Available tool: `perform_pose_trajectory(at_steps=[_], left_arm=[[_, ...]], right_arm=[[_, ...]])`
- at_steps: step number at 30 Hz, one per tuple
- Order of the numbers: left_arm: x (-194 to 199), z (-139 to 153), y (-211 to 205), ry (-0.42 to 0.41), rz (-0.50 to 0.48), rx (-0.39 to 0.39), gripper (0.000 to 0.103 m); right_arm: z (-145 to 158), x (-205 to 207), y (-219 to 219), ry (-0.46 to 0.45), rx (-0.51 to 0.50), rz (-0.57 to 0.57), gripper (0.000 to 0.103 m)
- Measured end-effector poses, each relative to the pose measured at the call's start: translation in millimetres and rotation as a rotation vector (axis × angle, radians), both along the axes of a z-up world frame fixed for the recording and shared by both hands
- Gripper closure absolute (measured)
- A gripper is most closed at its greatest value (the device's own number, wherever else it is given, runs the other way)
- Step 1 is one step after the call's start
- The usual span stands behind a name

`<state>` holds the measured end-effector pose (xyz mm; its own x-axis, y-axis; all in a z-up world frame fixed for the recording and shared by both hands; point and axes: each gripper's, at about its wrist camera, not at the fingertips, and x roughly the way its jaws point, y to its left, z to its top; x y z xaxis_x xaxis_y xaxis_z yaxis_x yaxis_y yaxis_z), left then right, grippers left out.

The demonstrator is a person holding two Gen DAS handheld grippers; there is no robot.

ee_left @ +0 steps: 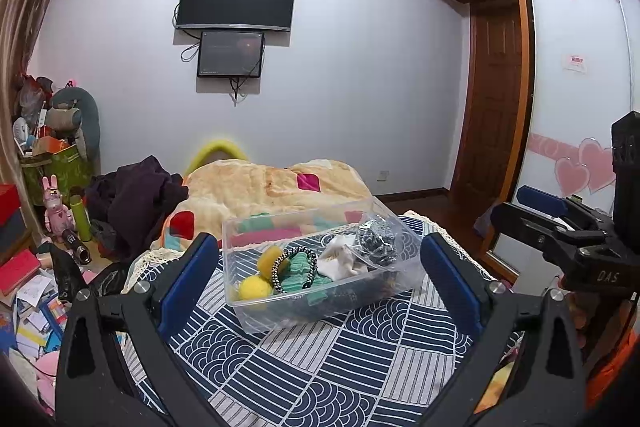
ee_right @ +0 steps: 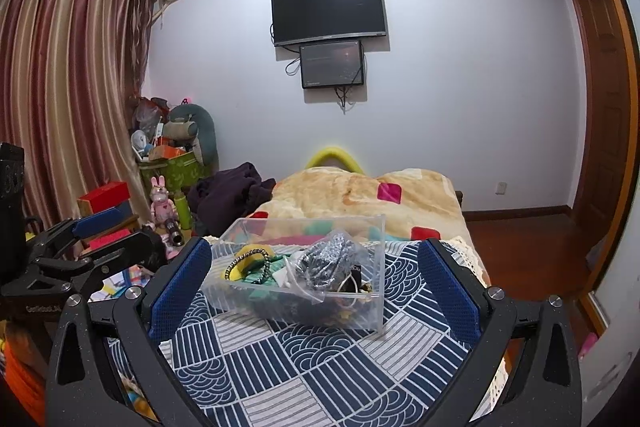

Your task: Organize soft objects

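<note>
A clear plastic box (ee_left: pixel 256 315) (ee_right: pixel 360 311) stands on the blue-and-white patterned cloth (ee_left: pixel 320 367) (ee_right: pixel 300 359). In it lie a yellow pom-pom (ee_left: pixel 254 286), a yellow sponge (ee_left: pixel 269 259), a black-and-white braided band (ee_left: pixel 288 269) (ee_right: pixel 244 267), green cloth (ee_left: pixel 298 273), white cloth (ee_left: pixel 342 257) and a plastic bag of dark glittery material (ee_left: pixel 376 239) (ee_right: pixel 326 263). My left gripper (ee_left: pixel 320 259) is open and empty, short of the box. My right gripper (ee_right: pixel 314 267) is open and empty, also short of it. Each gripper shows at the edge of the other's view.
A beige blanket (ee_left: pixel 272 183) (ee_right: pixel 360 195) with coloured patches lies behind the box, dark clothes (ee_left: pixel 136 195) to its left. Toys, boxes and papers crowd the floor at the left (ee_left: pixel 36 287). A wooden wardrobe and door (ee_left: pixel 492 107) stand at the right.
</note>
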<state>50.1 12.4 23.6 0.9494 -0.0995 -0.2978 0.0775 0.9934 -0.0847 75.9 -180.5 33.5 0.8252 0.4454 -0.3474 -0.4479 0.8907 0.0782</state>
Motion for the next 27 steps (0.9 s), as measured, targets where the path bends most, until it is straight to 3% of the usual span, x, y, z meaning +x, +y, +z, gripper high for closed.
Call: perform_pose_trajectory(at_steps=[27], left_arm=[[-2.2, 1.5, -0.5, 0.004, -0.026, 0.004, 0.001]], right_arm=[[-4.1, -3.8, 7.7, -0.002, -0.021, 0.019, 0.000]])
